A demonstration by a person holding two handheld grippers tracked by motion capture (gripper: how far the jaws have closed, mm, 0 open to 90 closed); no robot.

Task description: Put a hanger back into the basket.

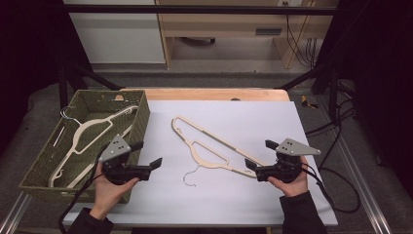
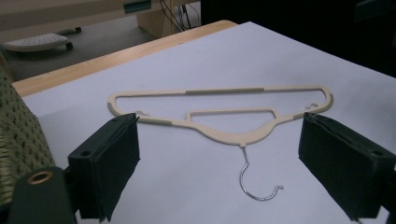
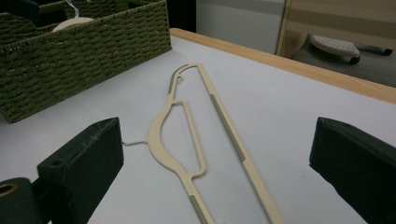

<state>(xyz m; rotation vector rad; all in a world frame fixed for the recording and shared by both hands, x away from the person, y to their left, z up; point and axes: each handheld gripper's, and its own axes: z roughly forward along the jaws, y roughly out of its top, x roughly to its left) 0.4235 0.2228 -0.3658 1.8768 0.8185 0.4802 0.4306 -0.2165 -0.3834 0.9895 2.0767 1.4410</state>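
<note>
A cream plastic hanger (image 1: pixel 220 140) with a thin metal hook (image 1: pixel 189 178) lies flat on the white tabletop, running diagonally across the middle. My left gripper (image 1: pixel 147 154) hovers open to its left, beside the basket, and faces the hook side of the hanger (image 2: pixel 224 91). My right gripper (image 1: pixel 260 154) is open at the hanger's near right end. In the right gripper view the hanger (image 3: pixel 161 135) passes between the wide-apart jaws of that gripper (image 3: pixel 217 126), which do not touch it. The left gripper (image 2: pixel 219 126) holds nothing.
A green woven basket (image 1: pixel 141 122) stands at the table's left with cream hangers (image 1: pixel 92 129) inside; its wall (image 3: pixel 84 51) is close to the left gripper. A wooden table edge (image 1: pixel 214 94) runs along the back. Cables (image 1: pixel 336 170) trail off the right side.
</note>
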